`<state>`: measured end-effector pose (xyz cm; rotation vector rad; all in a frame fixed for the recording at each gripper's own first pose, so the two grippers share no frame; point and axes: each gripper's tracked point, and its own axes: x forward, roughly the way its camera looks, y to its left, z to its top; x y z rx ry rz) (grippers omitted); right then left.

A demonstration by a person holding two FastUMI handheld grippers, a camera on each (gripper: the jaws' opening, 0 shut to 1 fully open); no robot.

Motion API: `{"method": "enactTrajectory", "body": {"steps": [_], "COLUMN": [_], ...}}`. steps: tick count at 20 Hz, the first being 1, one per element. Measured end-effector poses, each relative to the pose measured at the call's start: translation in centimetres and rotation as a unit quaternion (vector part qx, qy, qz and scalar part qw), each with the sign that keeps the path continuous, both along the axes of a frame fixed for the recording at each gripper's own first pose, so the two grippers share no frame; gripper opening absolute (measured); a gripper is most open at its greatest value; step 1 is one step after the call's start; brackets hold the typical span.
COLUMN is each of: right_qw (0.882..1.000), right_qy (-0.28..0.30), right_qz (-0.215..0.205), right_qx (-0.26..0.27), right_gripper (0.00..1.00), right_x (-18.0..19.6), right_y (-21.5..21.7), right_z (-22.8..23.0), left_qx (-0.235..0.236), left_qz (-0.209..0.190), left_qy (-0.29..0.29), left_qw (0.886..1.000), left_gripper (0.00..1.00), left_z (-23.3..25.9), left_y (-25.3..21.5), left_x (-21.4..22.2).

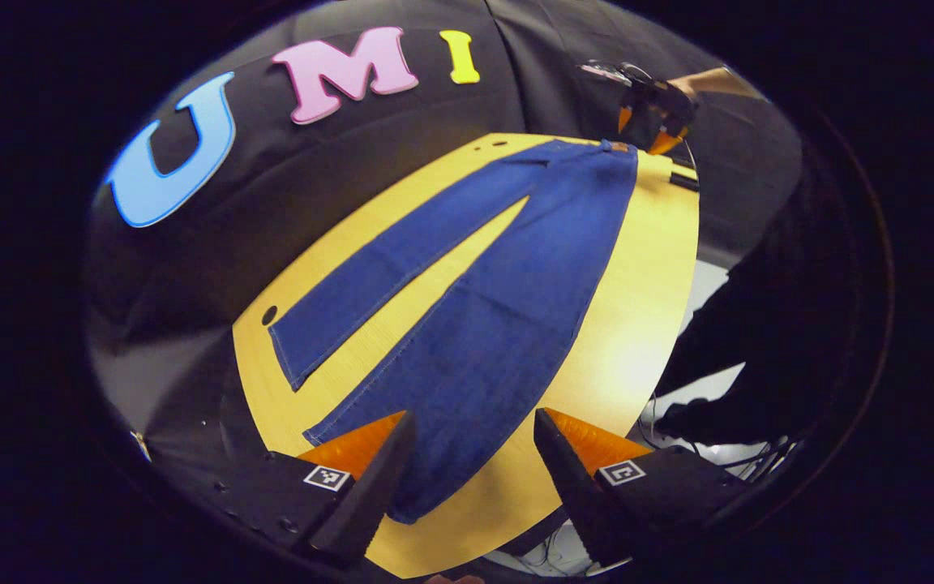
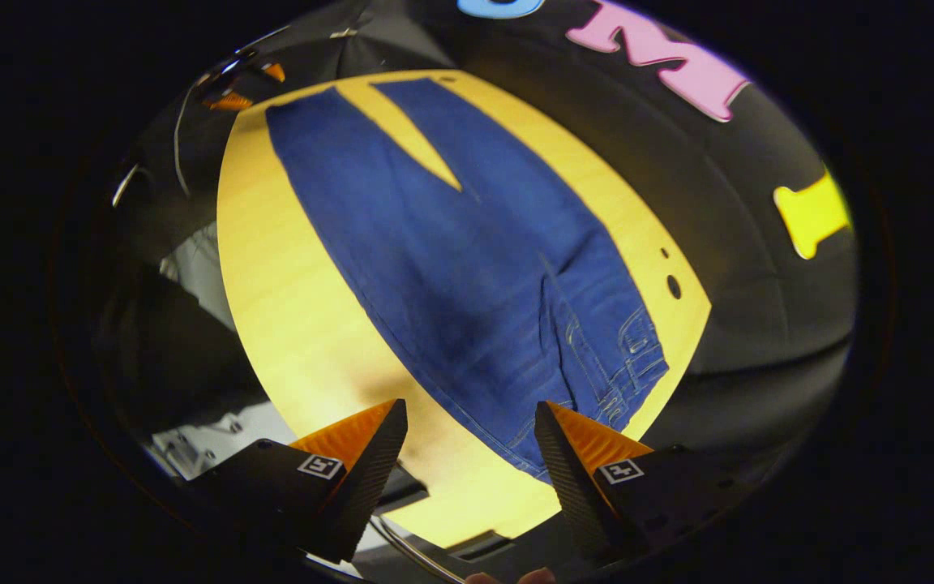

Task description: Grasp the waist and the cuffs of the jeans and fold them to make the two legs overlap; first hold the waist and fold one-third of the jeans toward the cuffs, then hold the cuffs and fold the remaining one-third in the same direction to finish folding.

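Fingers of left gripper (image 1: pixel 473 454) spread wide, empty, hovering over cuff end of jeans (image 1: pixel 483 300). Right gripper (image 2: pixel 471 446) same: wide apart, nothing held, above waist. Jeans flat on table (image 1: pixel 637 324), legs splayed in V.

Opposite-end high views over shared jeans (image 1: pixel 467 324)
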<state>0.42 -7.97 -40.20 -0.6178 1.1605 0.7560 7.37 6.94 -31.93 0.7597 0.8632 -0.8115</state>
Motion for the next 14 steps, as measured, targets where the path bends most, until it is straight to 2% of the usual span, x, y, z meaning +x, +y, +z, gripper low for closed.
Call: {"method": "enactTrajectory", "body": {"steps": [3, 4, 6, 9, 14], "right_qw": [0.997, 0.996, 0.993, 0.988, 0.985], "right_qy": [0.061, 0.075, 0.101, 0.142, 0.165], "right_qz": [0.035, 0.048, 0.046, 0.042, 0.033], "right_qx": [-0.023, -0.031, -0.037, -0.034, -0.049], "right_gripper": [0.98, 0.98, 0.98, 0.98, 0.97], "right_x": [-0.1, 0.0, 0.2, 0.1, 0.0], "right_y": [-1.0, -1.4, -2.0, -2.1, -1.7], "right_z": [-3.9, -4.9, -6.9, -8.0, -8.2], "left_qx": [0.053, 0.073, 0.103, 0.110, 0.104], "left_qz": [-0.052, -0.060, -0.065, -0.070, -0.098], "left_qy": [0.048, 0.062, 0.079, 0.103, 0.141], "left_qw": [0.996, 0.994, 0.989, 0.986, 0.980], "left_gripper": [0.95, 0.96, 0.96, 0.95, 0.93], "left_z": [-3.2, -4.3, -6.1, -7.6, -8.0], "left_y": [1.0, 1.9, 3.1, 3.5, 3.6], "left_x": [1.6, 1.8, 2.4, 3.1, 2.6]}}
